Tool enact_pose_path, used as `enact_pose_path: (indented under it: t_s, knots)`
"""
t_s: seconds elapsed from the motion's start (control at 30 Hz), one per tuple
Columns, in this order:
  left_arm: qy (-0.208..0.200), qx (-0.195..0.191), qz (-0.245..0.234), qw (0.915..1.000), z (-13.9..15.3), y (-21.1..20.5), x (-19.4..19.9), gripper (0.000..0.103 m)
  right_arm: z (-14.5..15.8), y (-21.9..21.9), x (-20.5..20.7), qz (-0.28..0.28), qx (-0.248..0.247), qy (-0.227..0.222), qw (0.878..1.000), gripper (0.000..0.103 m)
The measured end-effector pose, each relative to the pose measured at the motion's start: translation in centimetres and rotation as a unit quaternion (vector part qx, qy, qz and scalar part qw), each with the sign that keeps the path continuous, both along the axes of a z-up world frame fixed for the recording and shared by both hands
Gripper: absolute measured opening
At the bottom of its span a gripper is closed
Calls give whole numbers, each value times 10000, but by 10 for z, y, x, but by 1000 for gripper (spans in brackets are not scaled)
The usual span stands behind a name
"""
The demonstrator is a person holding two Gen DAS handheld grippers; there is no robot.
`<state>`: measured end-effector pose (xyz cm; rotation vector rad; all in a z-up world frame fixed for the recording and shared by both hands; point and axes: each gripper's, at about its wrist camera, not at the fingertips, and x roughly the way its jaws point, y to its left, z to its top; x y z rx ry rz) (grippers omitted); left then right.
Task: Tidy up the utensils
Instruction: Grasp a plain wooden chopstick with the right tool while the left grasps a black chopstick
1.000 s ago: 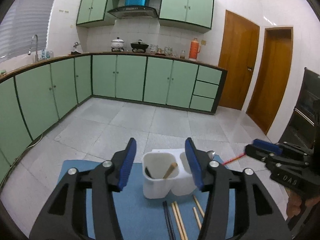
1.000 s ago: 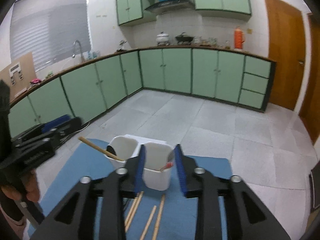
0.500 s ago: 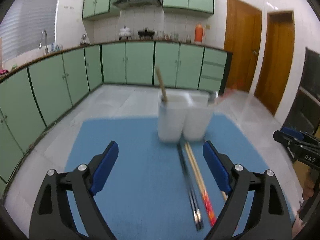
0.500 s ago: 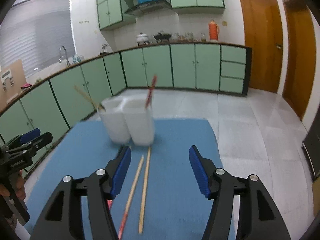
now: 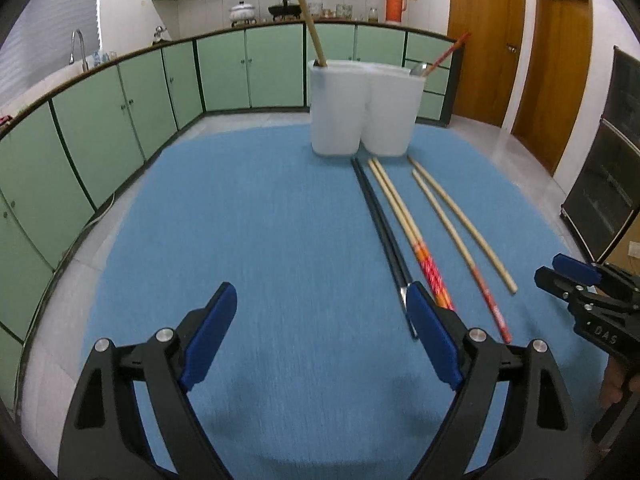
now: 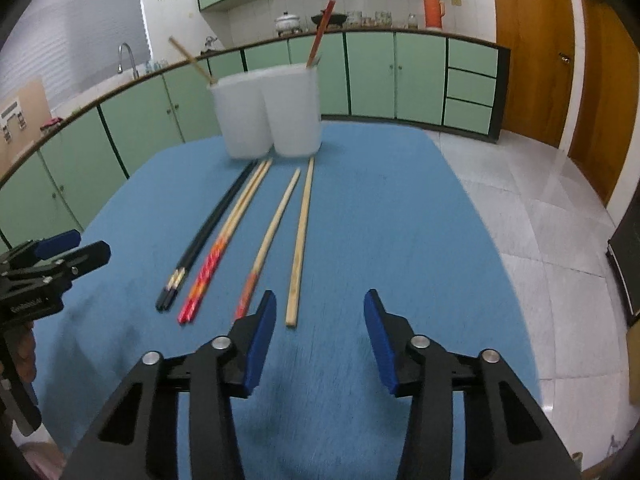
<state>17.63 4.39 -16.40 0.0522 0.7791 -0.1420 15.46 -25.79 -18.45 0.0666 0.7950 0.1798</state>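
Note:
A white two-compartment holder [image 5: 360, 120] [image 6: 272, 120] stands at the far end of a blue mat [image 5: 260, 240]. Its left cup holds a wooden chopstick [image 5: 312, 32], its right cup a red chopstick [image 5: 444, 54] and a spoon. In front lie a black pair [image 5: 380, 220] [image 6: 208, 232], a red-ended wooden pair [image 5: 404, 220] [image 6: 228, 232], a single red-ended stick [image 6: 272, 232] and a plain stick [image 6: 302, 232]. My left gripper [image 5: 320, 296] is open wide over bare mat. My right gripper [image 6: 320, 296] is closing on nothing, with the plain stick's near end in the gap.
Each gripper shows in the other's view: the right gripper [image 5: 576, 280] at the mat's right edge, the left gripper [image 6: 60, 256] at its left edge. Green cabinets [image 5: 120, 120], a tiled floor [image 6: 540, 200], wooden doors [image 5: 560, 60] and a dark appliance [image 5: 608, 180] surround the table.
Both grippers have sunk toward the mat and drawn back from the holder. The left jaws spread wide. The right jaws widened, then narrowed again.

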Motion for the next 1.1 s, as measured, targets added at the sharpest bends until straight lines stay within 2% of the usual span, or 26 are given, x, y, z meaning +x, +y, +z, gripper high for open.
enact_pose_path:
  t_s: [0.1,0.23,0.37,0.53,0.67,0.93,1.1]
  knots:
    - [76,-19,25,10000,-5,1,0,84,-7,2,2,68,82,133,9999,31]
    - [118,17,17,9999,-10,-2,-1,84,-10,8,4,155,79,182,9997,30]
    - [157,9,-11,9999,-11,-6,-2,83,-16,14,9,198,-10,308,9993,24]
    - [200,-16,-37,9998,-12,-11,-2,83,-18,19,15,179,-81,363,9991,21]
    - [267,-61,-153,9995,-15,-18,-4,79,-19,24,14,194,-265,366,9988,7]
    - [506,-83,-400,9979,-26,-37,-5,77,-19,17,14,145,-147,375,9991,7]
    - [652,38,-351,9972,-35,-42,-2,75,-20,16,14,151,-71,379,9991,7]
